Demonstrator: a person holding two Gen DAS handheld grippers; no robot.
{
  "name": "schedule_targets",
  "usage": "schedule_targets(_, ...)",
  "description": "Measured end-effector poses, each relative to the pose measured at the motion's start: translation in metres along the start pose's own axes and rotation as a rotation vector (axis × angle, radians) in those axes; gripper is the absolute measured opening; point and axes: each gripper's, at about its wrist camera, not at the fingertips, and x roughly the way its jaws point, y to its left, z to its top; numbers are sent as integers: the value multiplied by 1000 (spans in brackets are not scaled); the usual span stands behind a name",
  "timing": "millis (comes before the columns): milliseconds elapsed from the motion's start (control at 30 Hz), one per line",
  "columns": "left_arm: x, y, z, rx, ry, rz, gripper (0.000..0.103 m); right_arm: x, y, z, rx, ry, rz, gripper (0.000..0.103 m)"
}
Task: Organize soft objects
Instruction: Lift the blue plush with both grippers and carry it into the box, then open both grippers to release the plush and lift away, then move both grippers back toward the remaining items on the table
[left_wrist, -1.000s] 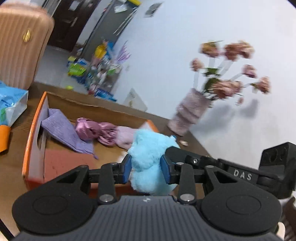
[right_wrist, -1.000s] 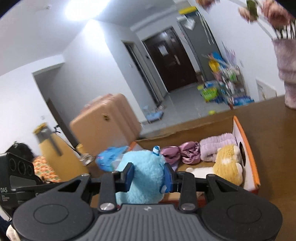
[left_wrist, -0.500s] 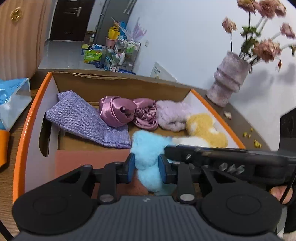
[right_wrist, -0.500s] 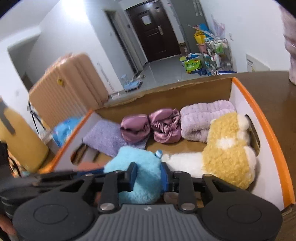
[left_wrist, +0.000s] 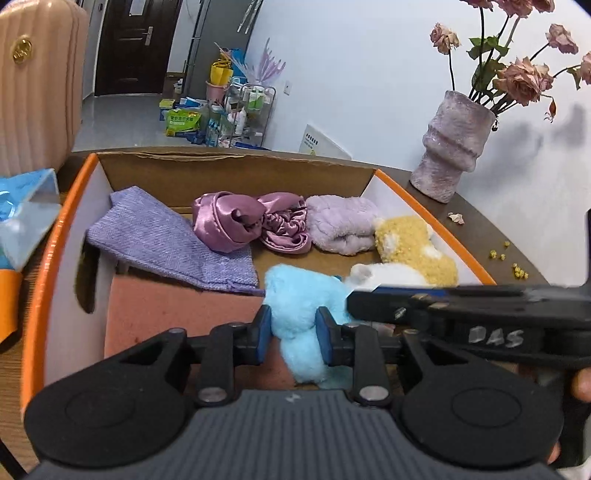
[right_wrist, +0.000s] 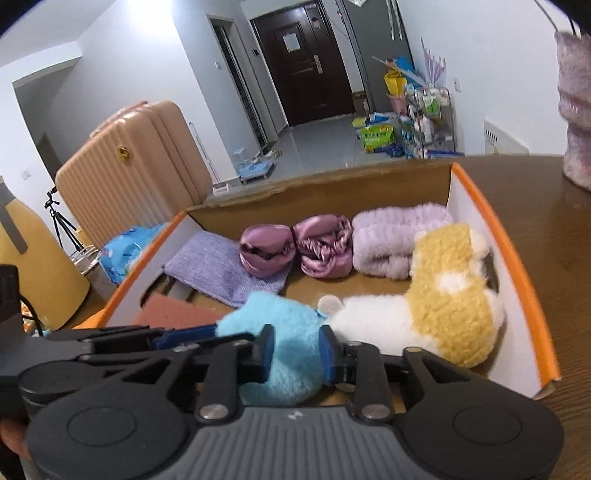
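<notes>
A light-blue plush toy (left_wrist: 295, 295) (right_wrist: 280, 317) sits low in the front of an orange-rimmed cardboard box (left_wrist: 48, 258) (right_wrist: 517, 266), beside a yellow-and-white plush (left_wrist: 413, 251) (right_wrist: 450, 302). My left gripper (left_wrist: 293, 330) has its blue pads against the toy's lower part, and its jaws are opening. My right gripper (right_wrist: 295, 350) holds the same toy from the other side, pads still touching the fur, jaws opening too. In the left wrist view the right gripper's fingers (left_wrist: 406, 302) cross in from the right.
At the back of the box lie a lilac knitted cloth (left_wrist: 166, 240), pink satin scrunchies (left_wrist: 236, 221) and a fuzzy lilac roll (left_wrist: 340, 229). A vase with dried roses (left_wrist: 450, 147) stands right of the box. A blue packet (left_wrist: 26, 206) and a suitcase (left_wrist: 37, 85) are to the left.
Both grippers came down with the blue plush from above the box rim into the box. Since half a second ago the pads stand slightly wider on it.
</notes>
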Motion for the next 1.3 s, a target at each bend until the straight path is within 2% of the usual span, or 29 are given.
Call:
schedule_targets(33,-5,-1,1,-3,5,10,44,-8,2,1,-12,-12,2,30)
schedule_targets(67,-11,-2,1,-3,11,6,49,-18,4,3,-22,-29,5,31)
schedule_targets(133,-28,-6,1,4,1,19,49,-38,5,7,-26,-57,12,32)
schedule_targets(300,-85,-20,2,24,-75,36,49,-93,7,12,-43,-136,6,44)
schedule_targets(433,-126,-36,-4,44,-124,68,49,-136,7,5,-70,-178,-7,47)
schedule_targets(500,-145,-44,-11,41,-148,83,50,-154,8,-2,-83,-197,-12,52)
schedule_targets(633,-190,-67,-42,84,-235,119,63,-186,13,-27,-131,-232,-13,57)
schedule_targets(733,-224,-82,-78,90,-308,93,74,-211,19,-57,-184,-265,11,62)
schedule_targets(800,-240,-89,-105,85,-332,85,75,-227,25,-81,-217,-291,25,69)
schedule_targets(833,-246,-91,-120,78,-345,78,79,-233,28,-95,-230,-302,37,70)
schedule_targets(933,-252,-92,-161,42,-313,43,81,-240,28,-131,-256,-322,74,72)
schedule_targets(1033,-257,-91,-193,13,-278,39,81,-243,31,-163,-270,-303,24,72)
schedule_targets(1100,-260,-90,-209,-1,-253,49,81,-246,30,-182,-266,-285,28,72)
schedule_targets(1167,-262,-90,-219,-2,-239,68,81,-248,29,-197,-249,-262,49,72)
schedule_targets(1300,-259,-85,-217,-17,-232,84,81,-242,29,-207,-241,-228,52,72)
